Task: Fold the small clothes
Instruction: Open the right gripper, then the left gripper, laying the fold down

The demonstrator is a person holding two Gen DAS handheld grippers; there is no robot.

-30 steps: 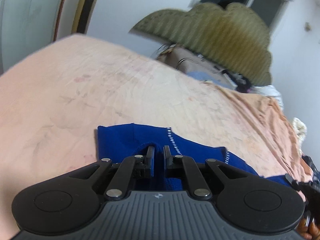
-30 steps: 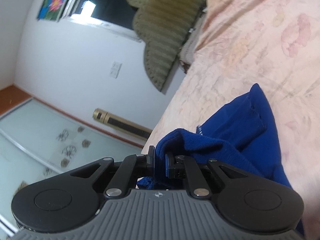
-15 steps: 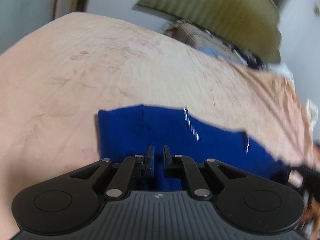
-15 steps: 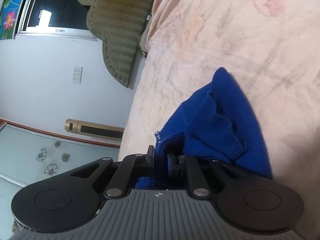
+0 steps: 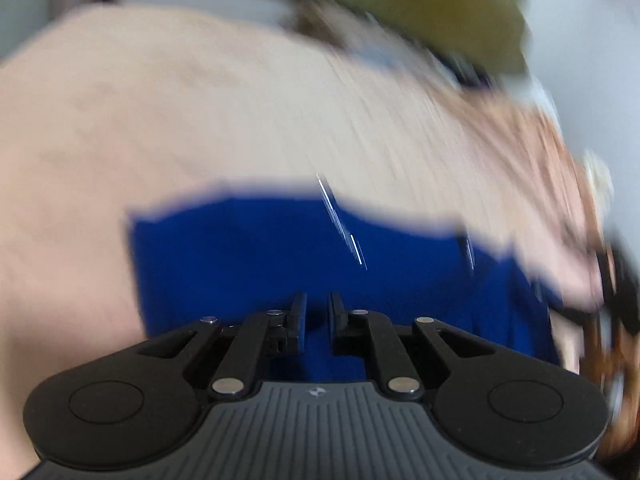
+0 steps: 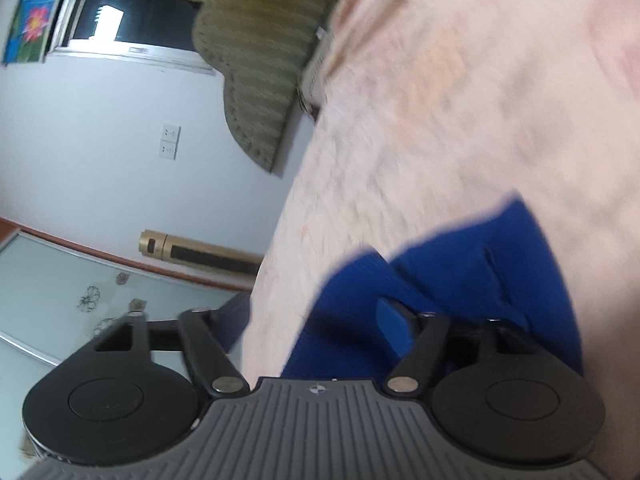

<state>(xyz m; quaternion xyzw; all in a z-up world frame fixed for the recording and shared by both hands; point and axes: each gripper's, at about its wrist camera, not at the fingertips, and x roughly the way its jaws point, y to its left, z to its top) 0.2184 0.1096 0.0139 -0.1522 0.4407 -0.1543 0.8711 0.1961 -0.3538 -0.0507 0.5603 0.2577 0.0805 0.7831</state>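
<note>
A small blue knit garment (image 5: pixel 280 264) with a thin white stitched line lies on the pale pink bed sheet (image 5: pixel 180 120). The left wrist view is blurred by motion. My left gripper (image 5: pixel 317 320) has its jaws close together with blue cloth between and under them. In the right wrist view my right gripper (image 6: pixel 316 316) is wide open; its right finger (image 6: pixel 400 328) rests over a bunched part of the blue garment (image 6: pixel 460 280), and the left finger sits off the bed edge. Nothing is held in it.
An olive padded headboard (image 6: pixel 260 52) stands at the head of the bed, with a window (image 6: pixel 132 12) and wall socket (image 6: pixel 170 140) beyond. A glass sliding door (image 6: pixel 60 280) runs beside the bed. Pillows and dark items (image 5: pixel 460 68) lie near the headboard.
My right gripper has opened and let go of the bunched blue cloth. My left gripper stays shut and has drawn back, so more of the garment shows spread on the sheet.
</note>
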